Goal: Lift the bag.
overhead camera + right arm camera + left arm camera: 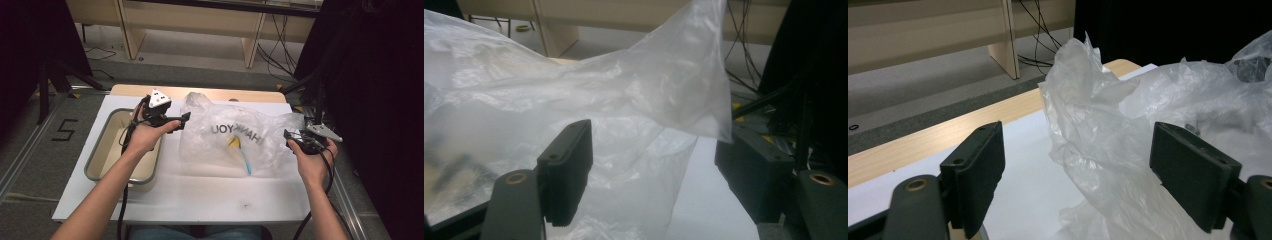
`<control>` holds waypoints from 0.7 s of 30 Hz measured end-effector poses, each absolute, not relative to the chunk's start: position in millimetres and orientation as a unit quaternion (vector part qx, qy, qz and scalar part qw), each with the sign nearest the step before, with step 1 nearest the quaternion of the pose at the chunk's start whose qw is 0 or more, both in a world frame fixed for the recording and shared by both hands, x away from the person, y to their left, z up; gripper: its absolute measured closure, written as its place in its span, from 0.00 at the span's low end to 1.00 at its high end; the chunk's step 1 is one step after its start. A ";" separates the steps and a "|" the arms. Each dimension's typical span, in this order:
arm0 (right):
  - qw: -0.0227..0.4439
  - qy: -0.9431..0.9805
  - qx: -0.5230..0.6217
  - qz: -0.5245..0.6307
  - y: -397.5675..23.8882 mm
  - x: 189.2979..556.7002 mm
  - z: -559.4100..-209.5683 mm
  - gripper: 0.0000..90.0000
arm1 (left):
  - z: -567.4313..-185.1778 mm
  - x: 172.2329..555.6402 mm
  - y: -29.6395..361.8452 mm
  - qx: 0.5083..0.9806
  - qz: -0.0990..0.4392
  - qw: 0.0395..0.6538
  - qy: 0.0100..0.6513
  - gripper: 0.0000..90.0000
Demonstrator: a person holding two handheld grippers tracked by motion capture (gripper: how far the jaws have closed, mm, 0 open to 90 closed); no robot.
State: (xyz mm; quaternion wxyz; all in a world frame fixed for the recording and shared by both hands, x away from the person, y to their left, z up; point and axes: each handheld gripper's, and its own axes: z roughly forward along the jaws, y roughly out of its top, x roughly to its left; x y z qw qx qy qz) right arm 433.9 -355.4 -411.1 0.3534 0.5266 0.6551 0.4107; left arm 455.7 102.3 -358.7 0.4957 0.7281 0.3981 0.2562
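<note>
on white table (200,195) | crumpled clear bag (235,135), maybe yellow item inside | tongs gaping

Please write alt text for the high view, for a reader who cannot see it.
A person holds the left gripper and right gripper, both open, at either side of a crumpled clear plastic bag on a white table. A shallow tray lies under the left hand.

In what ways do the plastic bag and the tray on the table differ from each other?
The plastic bag is clear, thin and crumpled, while the tray is stiff and cream-coloured with a grey rim. The bag carries dark printed letters and something yellow and blue shows through it; the tray has no print. The bag lies in the middle of the table, the tray near its left edge. Both rest on the same white surface.
</note>
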 end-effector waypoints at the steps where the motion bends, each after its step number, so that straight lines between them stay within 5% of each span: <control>1: 0.351 0.656 0.525 0.413 -356.1 432.6 -410.7 0.35 | -359.2 454.3 102.4 0.729 0.255 0.494 0.398 0.24; 21: 0.287 0.688 0.505 0.435 -364.7 393.0 -422.2 0.35 | -380.6 412.9 104.0 0.766 0.229 0.483 0.357 0.24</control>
